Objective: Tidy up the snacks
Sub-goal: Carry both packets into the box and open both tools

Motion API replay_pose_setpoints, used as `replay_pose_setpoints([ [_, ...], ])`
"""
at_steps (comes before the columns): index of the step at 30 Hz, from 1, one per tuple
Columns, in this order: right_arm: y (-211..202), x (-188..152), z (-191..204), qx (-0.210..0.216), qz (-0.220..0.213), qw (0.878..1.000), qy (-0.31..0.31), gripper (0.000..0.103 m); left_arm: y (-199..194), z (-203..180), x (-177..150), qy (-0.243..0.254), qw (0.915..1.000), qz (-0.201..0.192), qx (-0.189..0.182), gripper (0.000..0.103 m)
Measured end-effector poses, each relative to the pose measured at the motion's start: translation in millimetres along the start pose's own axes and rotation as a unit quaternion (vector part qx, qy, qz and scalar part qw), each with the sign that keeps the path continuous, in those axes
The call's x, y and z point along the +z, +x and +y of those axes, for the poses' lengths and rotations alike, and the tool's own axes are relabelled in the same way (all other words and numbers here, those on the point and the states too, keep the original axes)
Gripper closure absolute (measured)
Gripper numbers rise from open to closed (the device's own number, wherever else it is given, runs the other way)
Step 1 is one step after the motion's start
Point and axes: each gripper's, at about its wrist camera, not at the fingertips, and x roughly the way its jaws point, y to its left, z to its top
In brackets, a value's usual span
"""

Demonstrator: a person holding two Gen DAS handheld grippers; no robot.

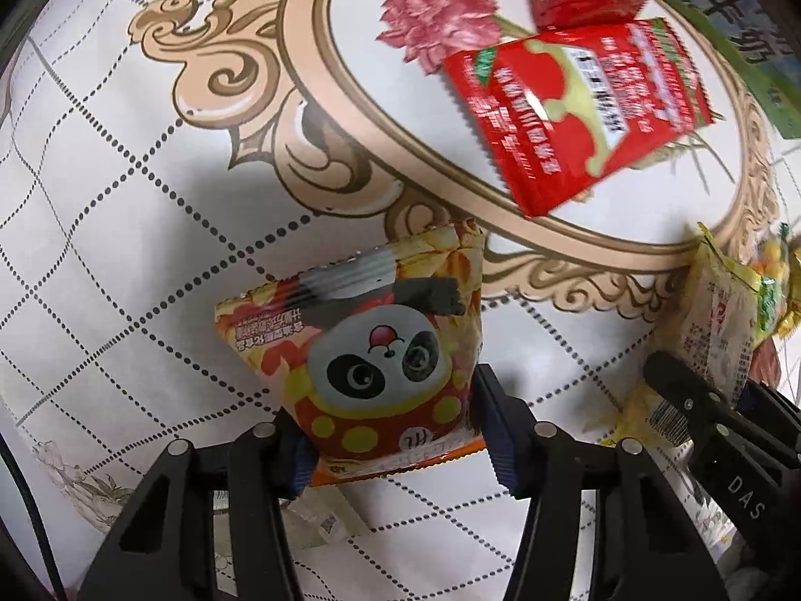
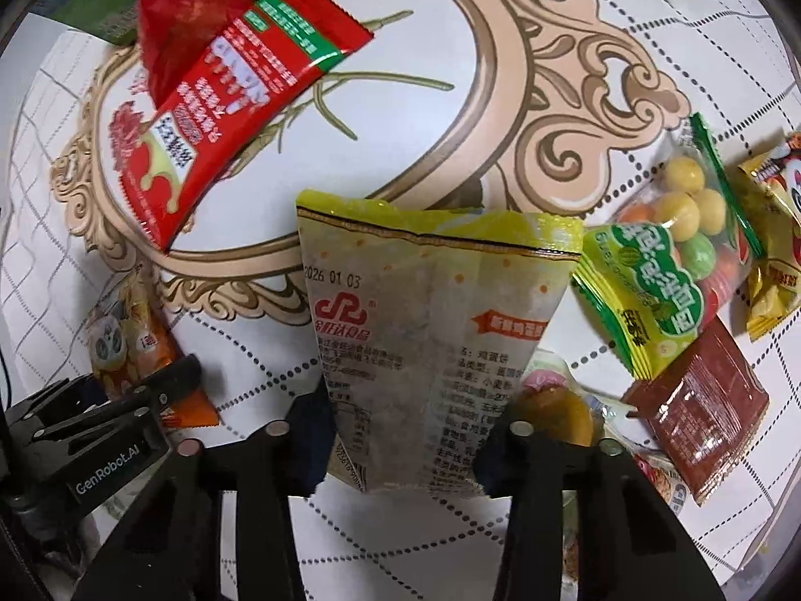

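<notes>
While both grippers point down at the patterned tablecloth (image 1: 125, 230), each has a snack packet pinched between its pads. The left gripper (image 1: 395, 430) is closed on the lower end of an orange panda packet (image 1: 370, 350), which hangs above the cloth near the edge of the printed oval frame. The right gripper (image 2: 405, 430) is clamped on a pale yellow packet (image 2: 430, 310), back side showing, with a printed date on it. Inside the oval lie 2 red packets (image 1: 575, 115) — one partly over the other. To the right of the yellow packet, in the right wrist view, sit a green bag of coloured candy balls (image 2: 671, 255), a dark red sachet (image 2: 701, 410) and a yellow packet (image 2: 771, 230) at the edge — all close together on the cloth.
</notes>
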Motion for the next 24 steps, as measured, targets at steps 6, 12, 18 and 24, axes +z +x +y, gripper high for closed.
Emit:
replay_pose_setpoints([
  [6,-35,-5,-9,0.032,-0.020,0.999,-0.018,0.062,-38,-4,-7,0.010,0.9994,-0.019,-0.029,0.051],
  [12,-95,2,-22,0.074,-0.057,0.995,-0.030,0.062,-109,-15,2,0.028,0.9943,-0.070,-0.076,0.051],
  [18,-183,36,-44,0.092,-0.121,0.988,-0.027,0.062,-194,-33,35,0.062,0.9824,-0.139,-0.108,0.051],
  [24,-246,99,-53,0.060,-0.191,0.979,-0.022,0.062,-249,-56,94,0.091,0.9733,-0.193,-0.083,0.051],
])
